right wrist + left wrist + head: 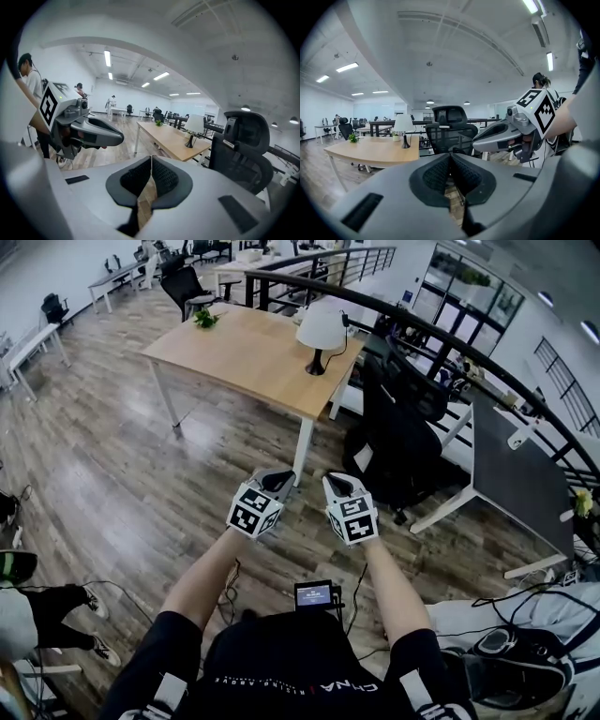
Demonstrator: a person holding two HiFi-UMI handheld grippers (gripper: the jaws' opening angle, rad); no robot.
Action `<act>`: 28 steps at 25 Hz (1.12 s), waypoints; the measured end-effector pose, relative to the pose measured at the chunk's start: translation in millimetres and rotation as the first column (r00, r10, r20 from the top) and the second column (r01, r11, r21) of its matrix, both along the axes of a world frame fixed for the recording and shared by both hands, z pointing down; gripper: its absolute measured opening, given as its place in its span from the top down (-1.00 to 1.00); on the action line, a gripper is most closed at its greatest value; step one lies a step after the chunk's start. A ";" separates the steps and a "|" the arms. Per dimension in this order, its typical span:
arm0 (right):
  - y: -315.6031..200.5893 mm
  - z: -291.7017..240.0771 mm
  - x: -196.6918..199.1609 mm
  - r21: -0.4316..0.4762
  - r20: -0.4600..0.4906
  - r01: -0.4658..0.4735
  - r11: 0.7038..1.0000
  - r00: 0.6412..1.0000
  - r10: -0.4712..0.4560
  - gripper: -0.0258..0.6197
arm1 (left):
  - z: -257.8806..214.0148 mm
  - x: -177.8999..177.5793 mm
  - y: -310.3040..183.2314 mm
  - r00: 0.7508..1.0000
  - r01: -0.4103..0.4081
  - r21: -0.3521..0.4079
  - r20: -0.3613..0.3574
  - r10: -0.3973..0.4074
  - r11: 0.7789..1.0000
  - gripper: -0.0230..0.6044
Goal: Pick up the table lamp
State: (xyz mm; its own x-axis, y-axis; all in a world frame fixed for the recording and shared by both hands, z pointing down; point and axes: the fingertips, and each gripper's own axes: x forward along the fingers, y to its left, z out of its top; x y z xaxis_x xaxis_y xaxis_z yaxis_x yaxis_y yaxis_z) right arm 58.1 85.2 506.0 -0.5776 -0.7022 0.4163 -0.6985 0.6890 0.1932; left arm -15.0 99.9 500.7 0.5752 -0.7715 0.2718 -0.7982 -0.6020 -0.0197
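The task stands at its very start, by my reading: the approach. The table lamp (320, 334) stands upright near the far right corner of the table (253, 357), well apart from both grippers, which are held side by side in front of the person's body over the wooden floor. The left gripper (278, 480) has its fingers (436, 176) clenched together on nothing; the right gripper (339, 484) is likewise pressed closed and empty. The next move probably calls for stepping round the black office chair (398, 446) to the table, releasing one pair of fingers, and closing them on the lamp's dark stem.
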 end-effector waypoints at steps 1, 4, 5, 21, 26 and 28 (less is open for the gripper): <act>0.5 1.6 -1.3 -0.003 0.001 0.010 1.000 1.000 -0.010 0.82 | 1.3 0.6 0.2 1.000 -0.004 0.003 0.000 0.004 1.000 0.87; 1.0 1.1 -3.7 0.006 -0.004 0.029 1.000 1.000 -0.029 0.82 | 3.8 3.2 0.2 1.000 -0.008 0.006 0.011 0.008 1.000 0.87; 1.3 -0.1 -4.7 0.006 -0.001 0.032 0.999 0.999 -0.032 0.82 | 3.6 3.3 0.4 1.000 -0.006 0.005 0.013 0.006 1.000 0.87; -5.7 5.5 -10.4 -0.015 -0.042 0.060 0.998 0.997 -0.061 0.82 | 5.6 -7.3 -3.1 0.997 0.018 0.016 0.078 -0.019 1.000 0.87; -6.3 4.1 -3.4 -0.036 0.026 0.066 0.997 0.998 -0.066 0.82 | 9.8 0.7 -3.7 0.997 0.012 0.008 0.080 -0.013 1.000 0.87; -7.7 0.0 -1.7 -0.044 0.063 0.063 0.997 0.996 -0.060 0.82 | 8.6 2.3 -3.7 0.997 0.010 0.005 0.081 -0.010 1.000 0.87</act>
State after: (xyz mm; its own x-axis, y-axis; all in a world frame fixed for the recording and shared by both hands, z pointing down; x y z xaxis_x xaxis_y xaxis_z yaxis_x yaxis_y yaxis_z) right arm 56.5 77.5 506.0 -0.6449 -0.6455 0.4091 -0.6639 0.7384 0.1183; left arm -12.7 96.3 509.3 0.5437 -0.7785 0.3134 -0.7999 -0.5937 -0.0871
